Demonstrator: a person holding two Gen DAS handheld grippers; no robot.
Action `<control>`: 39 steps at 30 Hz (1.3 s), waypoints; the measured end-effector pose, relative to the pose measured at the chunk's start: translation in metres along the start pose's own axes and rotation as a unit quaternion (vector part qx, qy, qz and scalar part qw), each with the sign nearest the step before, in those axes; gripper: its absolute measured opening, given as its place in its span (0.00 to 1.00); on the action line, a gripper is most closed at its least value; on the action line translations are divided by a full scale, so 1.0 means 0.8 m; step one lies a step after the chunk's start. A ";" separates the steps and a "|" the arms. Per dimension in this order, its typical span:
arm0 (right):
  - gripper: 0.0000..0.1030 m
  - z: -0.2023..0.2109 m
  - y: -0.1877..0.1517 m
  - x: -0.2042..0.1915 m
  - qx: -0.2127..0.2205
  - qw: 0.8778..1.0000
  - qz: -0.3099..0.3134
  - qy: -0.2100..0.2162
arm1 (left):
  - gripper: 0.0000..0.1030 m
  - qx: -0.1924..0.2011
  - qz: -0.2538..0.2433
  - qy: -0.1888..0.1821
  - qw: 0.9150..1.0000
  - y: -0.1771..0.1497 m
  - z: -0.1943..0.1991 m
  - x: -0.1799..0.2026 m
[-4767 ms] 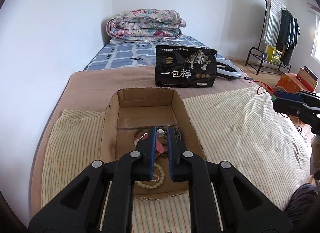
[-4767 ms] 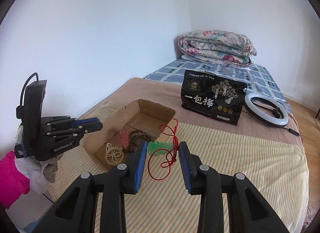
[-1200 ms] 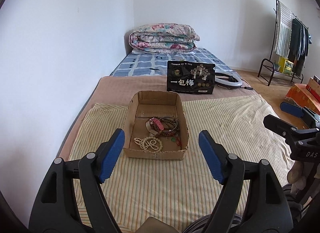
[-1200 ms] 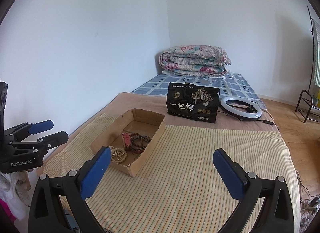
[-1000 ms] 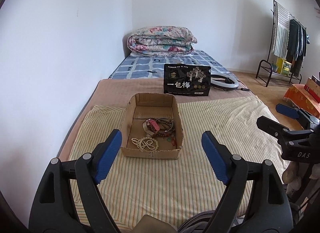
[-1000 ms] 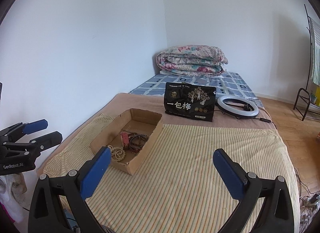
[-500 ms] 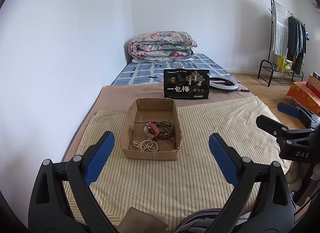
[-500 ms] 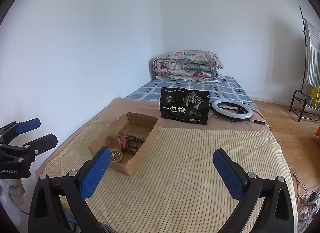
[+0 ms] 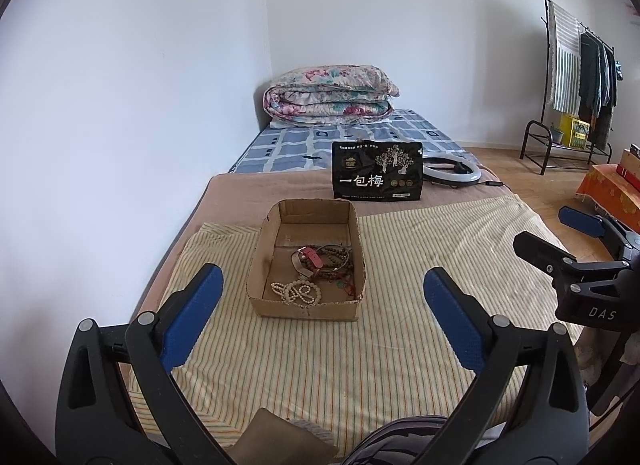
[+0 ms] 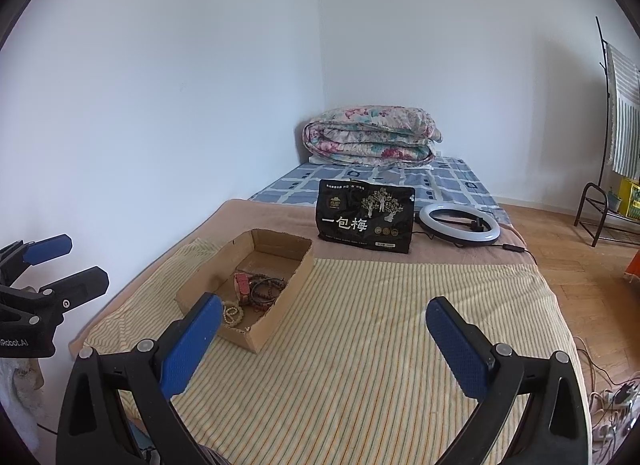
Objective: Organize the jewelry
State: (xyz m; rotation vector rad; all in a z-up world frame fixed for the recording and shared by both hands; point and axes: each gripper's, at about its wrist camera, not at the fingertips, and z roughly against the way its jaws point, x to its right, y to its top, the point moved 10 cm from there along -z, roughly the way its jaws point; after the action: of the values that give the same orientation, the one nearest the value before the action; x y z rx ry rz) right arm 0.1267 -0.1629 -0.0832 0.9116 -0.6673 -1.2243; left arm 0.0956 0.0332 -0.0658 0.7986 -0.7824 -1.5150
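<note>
Jewelry (image 9: pixel 316 271) inside box walls (image 9: pixel 308 309)

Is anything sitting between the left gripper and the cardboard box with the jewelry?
Nothing visible does. Between the left gripper, whose empty jaws are opening, and the cardboard box lies only bare striped cloth.

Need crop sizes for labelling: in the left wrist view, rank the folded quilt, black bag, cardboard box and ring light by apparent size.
1. folded quilt and cardboard box: alike, box nearer, so unranked.
2. black bag.
3. ring light.
</note>
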 end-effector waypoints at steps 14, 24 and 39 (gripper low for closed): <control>1.00 0.007 0.001 0.003 0.002 1.000 -0.002 0.001 | 0.99 0.002 -0.001 0.001 1.000 0.004 0.006 0.002; 1.00 0.005 0.001 0.006 0.000 1.000 -0.003 0.000 | 0.99 0.001 -0.001 0.000 1.000 0.005 0.006 0.002; 1.00 0.004 0.000 0.008 -0.005 1.000 -0.006 0.003 | 0.99 0.001 -0.001 -0.001 1.000 0.004 0.005 0.002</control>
State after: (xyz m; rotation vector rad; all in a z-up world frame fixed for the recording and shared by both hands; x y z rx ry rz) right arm 0.1252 -0.1697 -0.0817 0.9116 -0.6519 -1.2346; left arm 0.0939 0.0317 -0.0609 0.8000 -0.7854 -1.5171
